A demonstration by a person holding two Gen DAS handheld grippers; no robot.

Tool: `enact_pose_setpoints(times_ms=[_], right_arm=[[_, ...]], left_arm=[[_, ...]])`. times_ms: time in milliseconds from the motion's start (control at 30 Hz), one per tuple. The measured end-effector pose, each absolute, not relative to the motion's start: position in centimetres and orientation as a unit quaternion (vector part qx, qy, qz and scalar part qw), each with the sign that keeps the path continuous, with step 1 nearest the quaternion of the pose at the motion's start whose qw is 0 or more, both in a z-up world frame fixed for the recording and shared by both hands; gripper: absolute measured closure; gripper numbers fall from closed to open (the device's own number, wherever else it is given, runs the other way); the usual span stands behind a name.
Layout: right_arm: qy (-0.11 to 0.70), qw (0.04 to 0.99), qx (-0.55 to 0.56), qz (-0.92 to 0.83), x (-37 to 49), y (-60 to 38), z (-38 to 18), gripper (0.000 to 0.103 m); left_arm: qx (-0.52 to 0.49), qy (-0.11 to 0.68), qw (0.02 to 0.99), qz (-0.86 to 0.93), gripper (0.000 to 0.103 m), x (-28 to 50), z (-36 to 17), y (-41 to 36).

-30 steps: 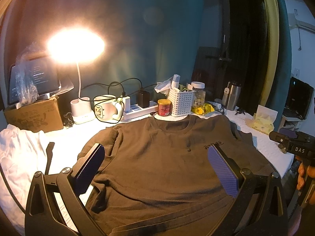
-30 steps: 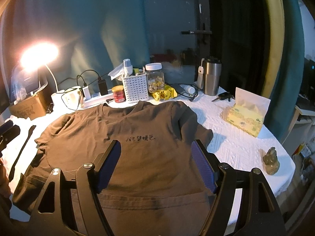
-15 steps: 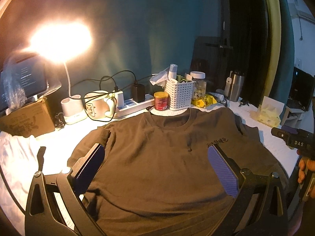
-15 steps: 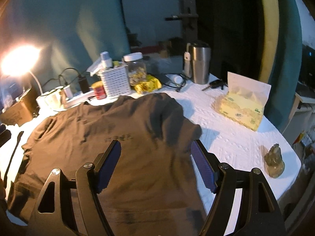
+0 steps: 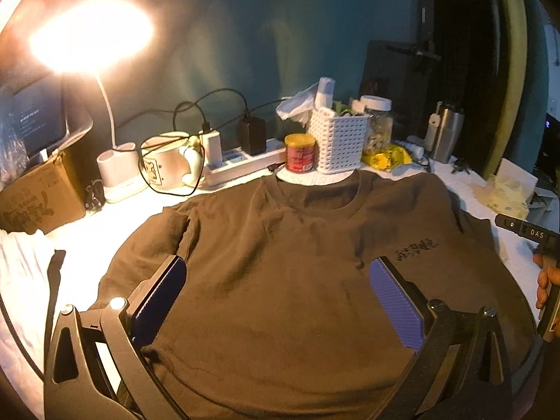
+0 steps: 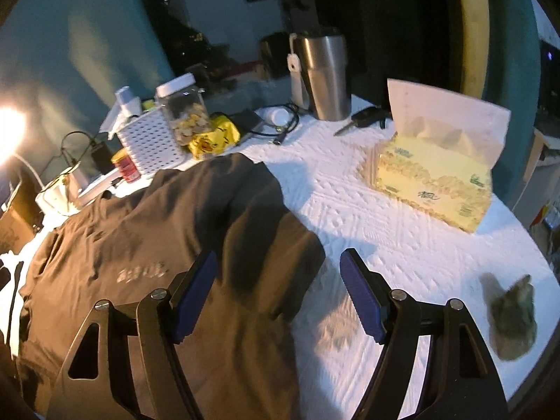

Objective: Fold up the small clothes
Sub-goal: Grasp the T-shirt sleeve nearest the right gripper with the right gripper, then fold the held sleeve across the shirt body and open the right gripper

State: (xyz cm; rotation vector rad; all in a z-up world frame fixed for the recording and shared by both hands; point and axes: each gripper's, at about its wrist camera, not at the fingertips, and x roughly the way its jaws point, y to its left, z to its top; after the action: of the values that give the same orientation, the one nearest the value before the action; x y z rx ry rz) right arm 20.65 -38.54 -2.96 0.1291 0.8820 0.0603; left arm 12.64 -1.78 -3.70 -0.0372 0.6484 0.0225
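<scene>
right gripper [image 6: 278,273] now over sleeve [image 6: 280,245]

A T-shirt [image 5: 280,273] lies flat on the table [image 6: 350,203], filling the lower frame. A basket [image 5: 337,138] sits behind its collar, a lamp [image 5: 91,35] upper left.

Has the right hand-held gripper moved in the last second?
Yes. The right hand-held gripper has swung rightward: the tissue box, fixed on the table, now sits nearer centre, and the t-shirt lies mostly left.

A dark brown T-shirt [image 5: 287,280] lies spread flat, front up, on my white tabletop [image 6: 385,217], neckline towards the far clutter, both short sleeves out, small dark print on its chest, lightly wrinkled.
</scene>
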Motion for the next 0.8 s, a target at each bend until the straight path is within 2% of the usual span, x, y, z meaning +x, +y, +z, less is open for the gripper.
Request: enact_pose_setpoints(times_ms=[233,300,333,433,500,533,567,800], right_arm=[[0.455,0.887,0.078,0.023,23.2,-38.9,-5.3,0.033],[0.468,0.879,0.082,0.025,23.9,-38.8,-6.1,0.045],[0.475,0.876,0.084,0.026,24.1,-38.8,-6.5,0.056],[0.475,0.875,0.092,0.027,24.4,-38.8,-6.7,0.062],[0.479,0.872,0.099,0.03,24.6,-38.9,-6.8,0.076],[0.481,0.87,0.102,0.031,24.7,-38.9,-7.0,0.09],[0.478,0.871,0.106,0.036,24.8,-38.9,-6.9,0.094],[0.428,0.896,0.107,0.057,23.8,-37.9,-3.9,0.096]], left_arm=[[-0.03,0.338,0.94,0.029,0.0,14.9,-5.0,-0.8],[-0.035,0.343,0.938,0.034,0.0,15.5,-5.4,-0.5],[-0.037,0.345,0.937,0.035,0.0,15.7,-5.6,-0.3],[-0.044,0.352,0.934,0.036,0.0,16.3,-6.1,0.1],[-0.047,0.355,0.933,0.036,0.0,16.6,-6.3,0.3],[-0.049,0.358,0.932,0.036,0.0,16.7,-6.4,0.4],[-0.05,0.359,0.931,0.037,0.0,16.7,-6.5,0.5],[-0.055,0.359,0.931,0.035,0.0,16.6,-6.4,1.2]])
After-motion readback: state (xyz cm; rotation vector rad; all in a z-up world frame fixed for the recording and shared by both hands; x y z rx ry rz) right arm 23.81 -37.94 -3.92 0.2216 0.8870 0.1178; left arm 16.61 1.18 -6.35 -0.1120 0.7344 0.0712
